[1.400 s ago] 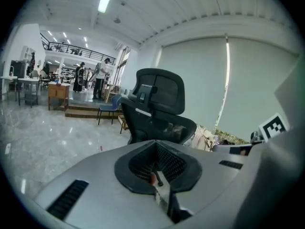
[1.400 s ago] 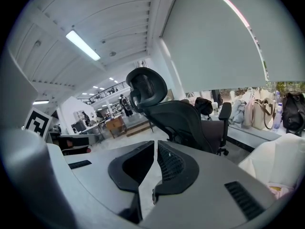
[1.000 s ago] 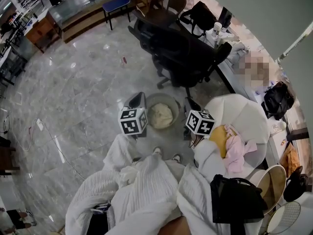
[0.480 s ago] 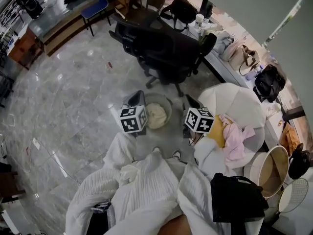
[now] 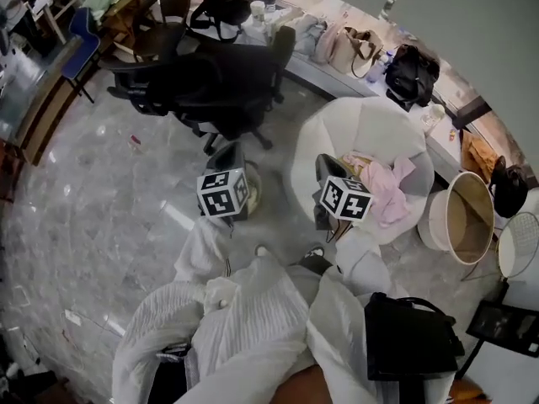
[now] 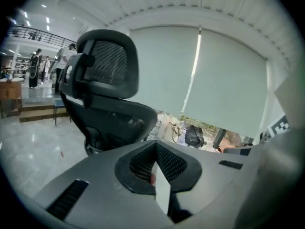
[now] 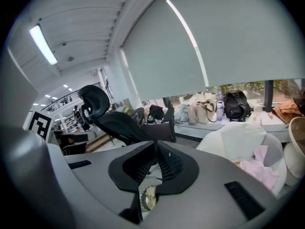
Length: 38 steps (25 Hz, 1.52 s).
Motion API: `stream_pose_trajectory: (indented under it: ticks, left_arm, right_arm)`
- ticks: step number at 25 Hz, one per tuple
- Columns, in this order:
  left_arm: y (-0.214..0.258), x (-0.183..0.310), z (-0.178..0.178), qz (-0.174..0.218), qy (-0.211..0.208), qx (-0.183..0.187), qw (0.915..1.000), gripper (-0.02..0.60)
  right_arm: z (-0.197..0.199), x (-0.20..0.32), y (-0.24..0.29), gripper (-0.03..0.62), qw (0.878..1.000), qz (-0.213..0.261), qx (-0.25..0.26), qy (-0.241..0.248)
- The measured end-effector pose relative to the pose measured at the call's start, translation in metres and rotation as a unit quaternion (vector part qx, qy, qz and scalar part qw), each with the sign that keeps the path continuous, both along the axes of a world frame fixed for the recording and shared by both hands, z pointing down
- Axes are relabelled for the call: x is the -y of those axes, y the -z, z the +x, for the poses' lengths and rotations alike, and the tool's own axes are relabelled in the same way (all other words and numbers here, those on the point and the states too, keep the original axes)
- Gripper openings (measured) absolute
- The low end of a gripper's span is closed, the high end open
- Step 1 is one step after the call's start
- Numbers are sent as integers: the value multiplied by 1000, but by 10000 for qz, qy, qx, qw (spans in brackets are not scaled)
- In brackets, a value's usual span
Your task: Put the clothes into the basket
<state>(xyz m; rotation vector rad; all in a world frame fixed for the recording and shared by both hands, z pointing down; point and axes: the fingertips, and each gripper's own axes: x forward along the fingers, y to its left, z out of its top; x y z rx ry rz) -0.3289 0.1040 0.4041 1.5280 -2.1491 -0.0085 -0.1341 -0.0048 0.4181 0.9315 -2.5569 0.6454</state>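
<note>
The person wears a white ribbed knit top with long sleeves [image 5: 168,326], which fills the lower centre of the head view. The left gripper [image 6: 155,149] and the right gripper [image 7: 153,149] have smooth grey housings with dark slotted vents and a black mesh-lined hollow round the jaws. Each carries a white cube printed with black square markers: the left cube [image 5: 223,194] and the right cube [image 5: 345,199]. Thin dark cables [image 5: 337,232] seem to hang beneath the right cube.

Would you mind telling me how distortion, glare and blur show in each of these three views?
Head view: wide-angle lens bows the desk, and the glossy floor carries pale glare streaks. Left gripper view: dark rounded corners, the office chair fairly sharp. Right gripper view: the window blind curves, and the ceiling light is blown out.
</note>
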Motion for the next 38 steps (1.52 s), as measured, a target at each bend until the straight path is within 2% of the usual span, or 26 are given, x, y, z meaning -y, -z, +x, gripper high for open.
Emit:
stream_pose_trajectory:
  ticks: [4,9,13,18,22,29,34,38]
  left_arm:
    - [-2,49,49,-50,-666,-52,9978,3]
    - [1,111,123,-75,-1348,-26,9908,3]
    - [-4,152,172,-150,-1658,-23,9861,3]
    - [-14,205,241,-293,-2027,-102,9787,3]
    - [-32,249,300,-506,-2395,-177,9694,3]
    - [-95,312,401,-941,-3002,-252,9489,3]
    - [-165,331,446,-1523,-3237,-379,9331,3]
    - [-223,348,473,-1796,-3435,-324,9212,3]
  right_arm:
    - [49,18,3,37,9986,9,-20,-520]
    - [130,56,4,37,9923,-57,2,-1234]
    - [182,84,-5,37,9874,-177,-20,-1574]
    - [239,121,-14,37,9839,-289,-68,-1761]
    - [303,144,-33,38,9744,-532,-170,-2177]
    - [401,186,-102,38,9521,-1101,-205,-2844]
    - [431,198,-169,37,9474,-1602,-438,-2736]
    - [452,215,-227,38,9420,-1785,-503,-2796]
